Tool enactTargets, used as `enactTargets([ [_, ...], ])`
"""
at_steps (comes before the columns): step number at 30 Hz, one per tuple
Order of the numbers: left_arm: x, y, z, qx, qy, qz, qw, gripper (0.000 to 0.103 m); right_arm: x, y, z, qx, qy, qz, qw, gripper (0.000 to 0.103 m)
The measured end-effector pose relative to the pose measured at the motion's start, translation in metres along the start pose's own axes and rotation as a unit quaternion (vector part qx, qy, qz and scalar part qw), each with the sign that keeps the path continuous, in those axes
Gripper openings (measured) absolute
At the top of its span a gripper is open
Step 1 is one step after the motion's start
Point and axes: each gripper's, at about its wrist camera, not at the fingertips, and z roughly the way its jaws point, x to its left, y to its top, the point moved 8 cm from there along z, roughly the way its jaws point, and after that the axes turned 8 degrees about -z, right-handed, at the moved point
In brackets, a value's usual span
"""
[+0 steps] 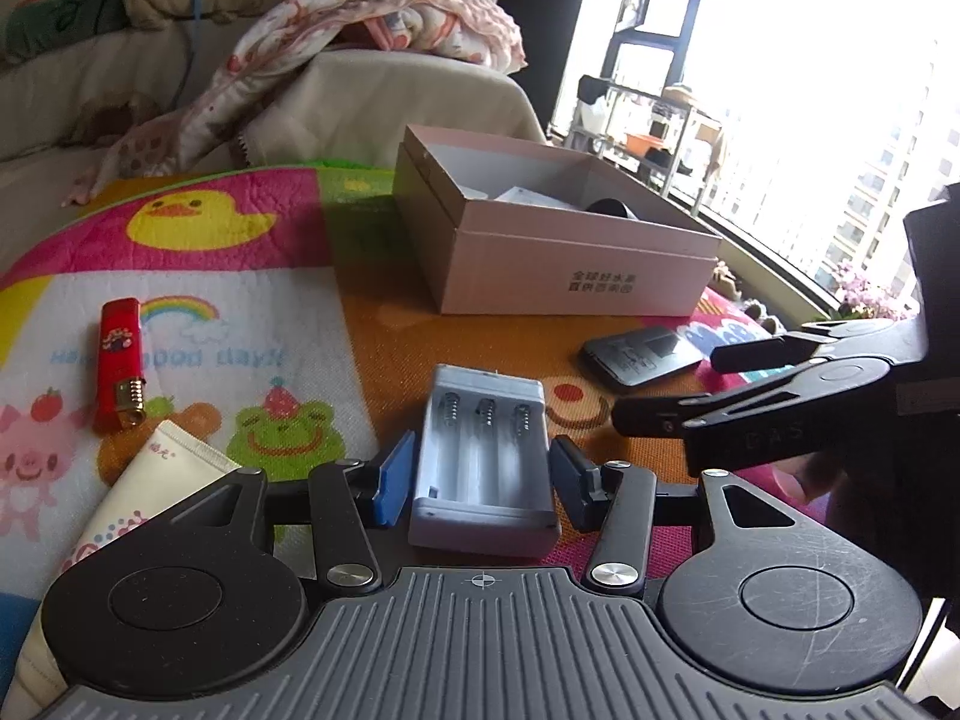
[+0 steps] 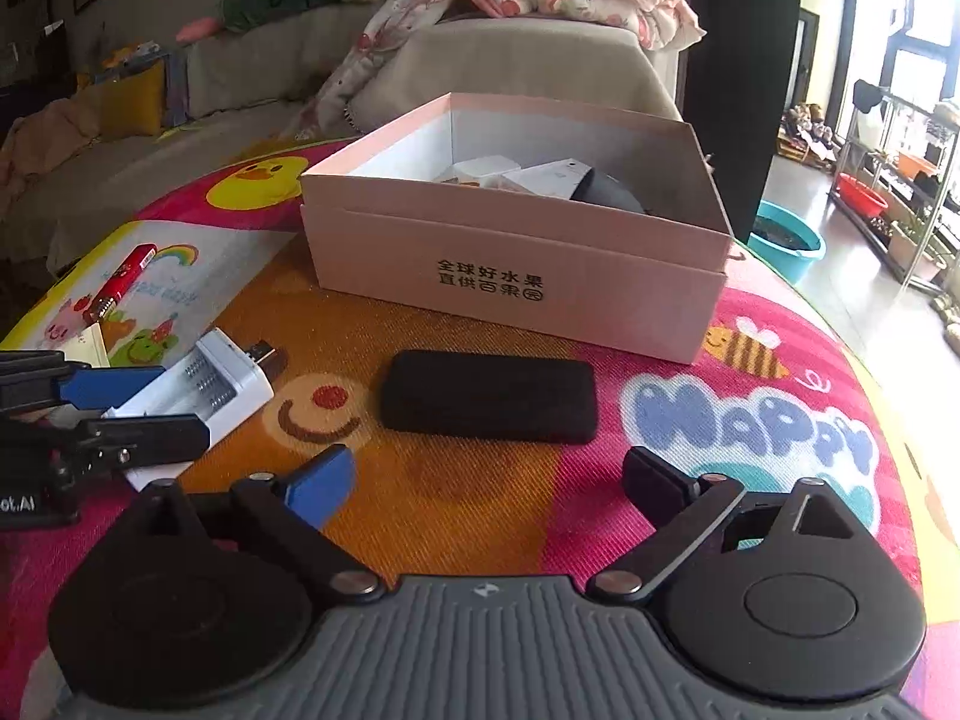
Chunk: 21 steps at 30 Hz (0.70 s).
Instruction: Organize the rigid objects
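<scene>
Charger (image 1: 483,468) before box (image 1: 576,276), lighter (image 1: 120,360) left, case (image 2: 489,396) right

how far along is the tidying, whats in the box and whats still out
Done: the pink box already holds a few items, white packets and something dark. In hand: the left tongs straddle the white battery charger, though a grip isn't certain. The right tongs are open before the black case. Left: the red lighter and white tube on the mat.
</scene>
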Motion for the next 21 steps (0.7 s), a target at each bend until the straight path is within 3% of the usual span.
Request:
enactTargets([
  [4, -0.001, 0.0, 0.0, -0.001, 0.002, 0.005, 1.0, 0.053, 0.003, 0.013, 0.012, 0.002, -0.005, 0.011, 1.0, 0.102],
  [6, -0.002, -0.002, -0.002, -0.003, 0.003, 0.012, 0.9999, 0.053, 0.008, 0.012, 0.009, -0.007, -0.005, 0.008, 1.0, 0.095],
  [7, -0.002, -0.002, -0.003, -0.004, 0.003, 0.014, 0.9999, 0.054, 0.011, 0.012, 0.005, -0.012, -0.001, 0.001, 1.0, 0.085],
  [9, -0.002, -0.002, -0.002, -0.002, 0.007, 0.016, 0.9998, 0.054, 0.017, 0.009, -0.002, -0.017, 0.001, -0.014, 1.0, 0.077],
  [11, -0.006, -0.002, 0.0, 0.001, 0.021, 0.031, 0.9993, 0.054, 0.023, 0.008, -0.01, -0.019, 0.013, -0.03, 0.999, 0.052],
  [14, -0.016, -0.004, 0.005, 0.004, 0.052, 0.077, 0.9957, 0.054, 0.025, 0.004, -0.019, -0.015, 0.011, -0.054, 0.998, 0.041],
  [16, -0.02, -0.005, 0.006, 0.003, 0.059, 0.091, 0.9941, 0.054, 0.023, 0.001, -0.023, -0.015, 0.007, -0.055, 0.998, 0.041],
  [18, -0.018, -0.005, 0.006, 0.004, 0.052, 0.084, 0.9951, 0.054, 0.017, -0.002, -0.023, -0.018, 0.005, -0.045, 0.999, 0.047],
  [20, -0.015, -0.005, 0.004, 0.004, 0.044, 0.074, 0.9963, 0.054, 0.008, -0.006, -0.021, -0.02, -0.008, -0.023, 1.0, 0.07],
  [21, -0.015, -0.006, 0.004, 0.003, 0.042, 0.072, 0.9965, 0.054, 0.005, -0.007, -0.019, -0.02, -0.008, -0.012, 1.0, 0.073],
])
